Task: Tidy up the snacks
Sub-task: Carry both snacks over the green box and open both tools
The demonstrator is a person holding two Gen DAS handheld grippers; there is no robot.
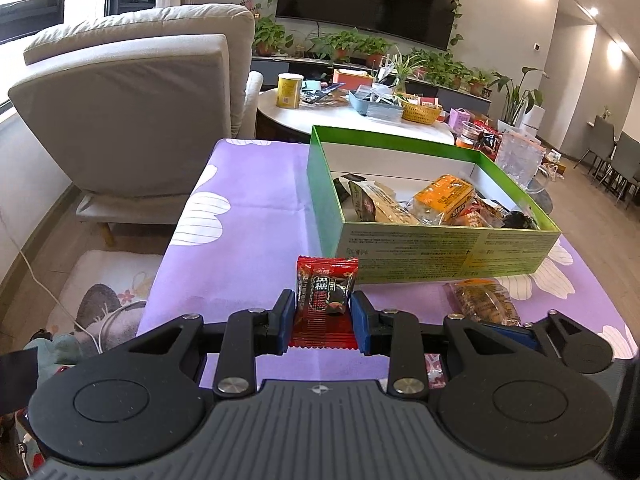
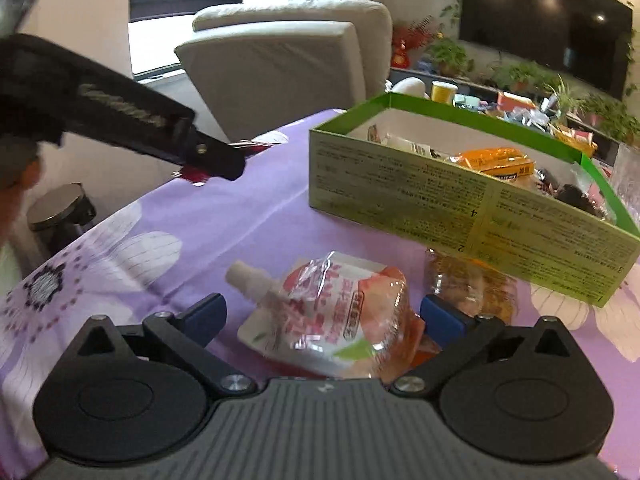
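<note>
Red packet: held upright, clamped between the blue pads of the left gripper; dark panel with white characters on the front, too small to be read.
Left gripper: closed narrowly on the red packet, raised over the purple flowered cloth, near and left of the box.
Green box: set far and right of the left gripper on the cloth; fine print on the near wall is not legible; digits 1, 2, 4 are seen on it in the right wrist view; snacks are piled inside, an orange pack among them.
Spouted pouch: lying on the cloth, white cap to the far left; pink characters are blurred.
Right gripper: jaws held wide apart, one on each side of the pouch, pads not pressing it.
Clear-wrapped biscuit: just right of the pouch, against the box's near wall.
</note>
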